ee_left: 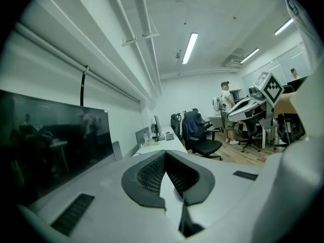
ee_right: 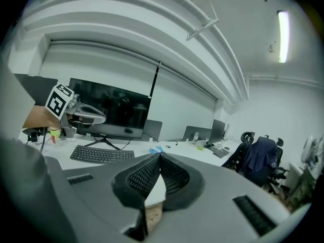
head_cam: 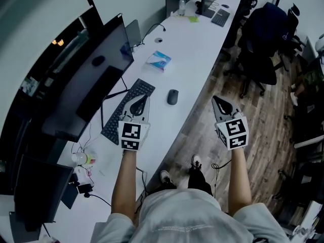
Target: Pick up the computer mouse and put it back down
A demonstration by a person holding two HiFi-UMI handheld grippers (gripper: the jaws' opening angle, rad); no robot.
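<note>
Both shut on nothing, left gripper (head_cam: 137, 106) and right gripper (head_cam: 221, 105), so may shove centre-frame mouse (head_cam: 172, 96) aside unless reopened before descending.

We see the surface (head_cam: 202, 44) as smooth and white with a faint sheen. The computer mouse (head_cam: 172, 96) and keyboard (head_cam: 144, 89) look like matt dark plastic. The monitor (head_cam: 101, 70) has a glossy screen that mirrors the room. The floor (head_cam: 263, 110) shows wood-grain planks. The left gripper (ee_left: 164, 155) and right gripper (ee_right: 159, 157) have smooth, matt grey plastic shells, and their fingers (ee_left: 149, 173) carry dark ribbed pads.
</note>
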